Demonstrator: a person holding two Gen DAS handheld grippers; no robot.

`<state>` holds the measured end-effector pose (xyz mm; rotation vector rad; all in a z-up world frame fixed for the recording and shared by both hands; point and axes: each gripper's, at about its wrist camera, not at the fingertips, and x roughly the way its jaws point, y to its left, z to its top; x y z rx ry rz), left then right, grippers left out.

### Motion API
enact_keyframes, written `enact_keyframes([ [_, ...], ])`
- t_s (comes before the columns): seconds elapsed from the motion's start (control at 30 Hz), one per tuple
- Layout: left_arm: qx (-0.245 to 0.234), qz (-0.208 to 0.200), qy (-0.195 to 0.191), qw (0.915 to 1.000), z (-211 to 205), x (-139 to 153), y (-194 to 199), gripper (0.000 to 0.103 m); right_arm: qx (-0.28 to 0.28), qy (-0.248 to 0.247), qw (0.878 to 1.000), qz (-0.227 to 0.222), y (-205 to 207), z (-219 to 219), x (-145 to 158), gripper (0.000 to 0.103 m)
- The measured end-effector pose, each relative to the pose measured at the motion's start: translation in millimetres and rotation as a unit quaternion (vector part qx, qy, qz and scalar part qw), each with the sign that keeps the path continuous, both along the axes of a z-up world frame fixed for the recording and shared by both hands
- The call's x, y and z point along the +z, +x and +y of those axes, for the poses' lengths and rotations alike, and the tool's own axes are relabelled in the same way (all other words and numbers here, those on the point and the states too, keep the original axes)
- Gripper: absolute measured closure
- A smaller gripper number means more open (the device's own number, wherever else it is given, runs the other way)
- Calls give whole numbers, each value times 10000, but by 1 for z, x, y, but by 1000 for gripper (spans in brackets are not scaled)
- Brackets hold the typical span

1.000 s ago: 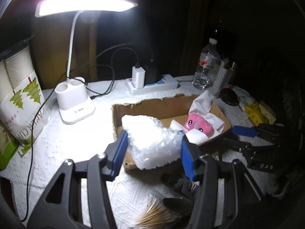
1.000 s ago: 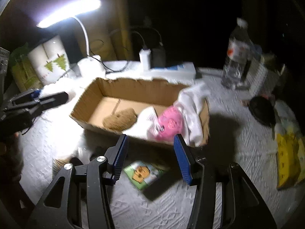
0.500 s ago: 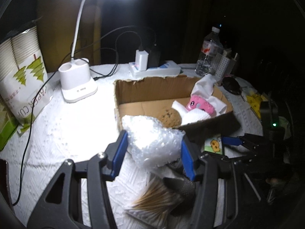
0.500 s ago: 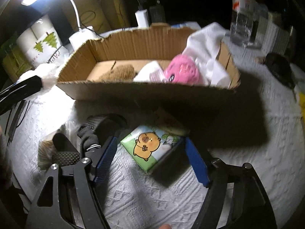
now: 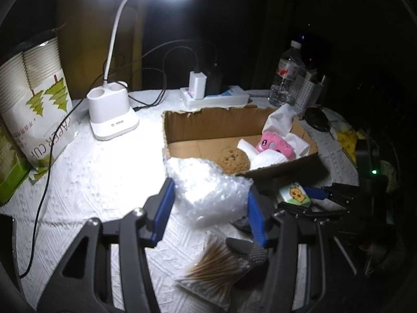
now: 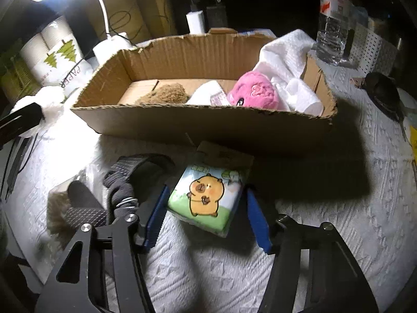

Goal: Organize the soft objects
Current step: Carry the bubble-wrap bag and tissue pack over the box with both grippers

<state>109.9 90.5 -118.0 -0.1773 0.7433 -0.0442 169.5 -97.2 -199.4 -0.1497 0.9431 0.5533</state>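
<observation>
My left gripper (image 5: 208, 208) is shut on a wad of bubble wrap (image 5: 208, 187) and holds it above the table, just left of the front of the cardboard box (image 5: 213, 125). The box holds a pink plush (image 6: 254, 94), a brown sponge (image 6: 164, 94) and white cloths (image 6: 284, 52). My right gripper (image 6: 206, 214) is open around a tissue pack with a capybara picture (image 6: 206, 198) that lies on the table in front of the box (image 6: 208, 127). The pack also shows in the left wrist view (image 5: 294, 194).
A dark glove (image 6: 122, 182) and a bag of cotton swabs (image 5: 213, 268) lie left of the tissue pack. A desk lamp (image 5: 112, 114), paper cups (image 5: 34, 91), a power strip (image 5: 213, 99) and a water bottle (image 5: 286, 75) stand behind the box.
My right gripper has come down and forward until its fingers straddle the tissue pack. My left gripper has drawn back from the box with the bubble wrap.
</observation>
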Motion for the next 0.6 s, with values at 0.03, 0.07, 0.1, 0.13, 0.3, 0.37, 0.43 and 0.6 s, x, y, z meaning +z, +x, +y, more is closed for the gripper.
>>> enact_keyframes([
  [0.03,-13,-19,2,10000,-1,1,0,50,12,33,10000,-23,-2,-2,4,43],
  [0.07,-31,-42,5,10000,-3,3,0,50,22,74,10000,-46,-4,-2,7,44],
  [0.1,-45,-60,8,10000,-3,5,1,50,34,119,9999,-79,-6,-4,12,44],
  [0.13,-62,-90,9,9999,-5,7,1,50,39,159,9998,-128,-8,-6,17,45],
  [0.3,-112,-188,40,9998,-10,15,4,50,36,287,9989,-375,-18,-13,43,47],
  [0.37,-129,-217,56,9997,-10,18,5,50,57,324,9982,-501,-21,-16,53,47],
  [0.43,-134,-246,69,9996,-10,21,7,50,86,370,9977,-564,-23,-17,61,48],
  [0.6,-120,-331,108,9993,-10,28,11,50,164,406,9967,-681,-24,-17,73,48],
])
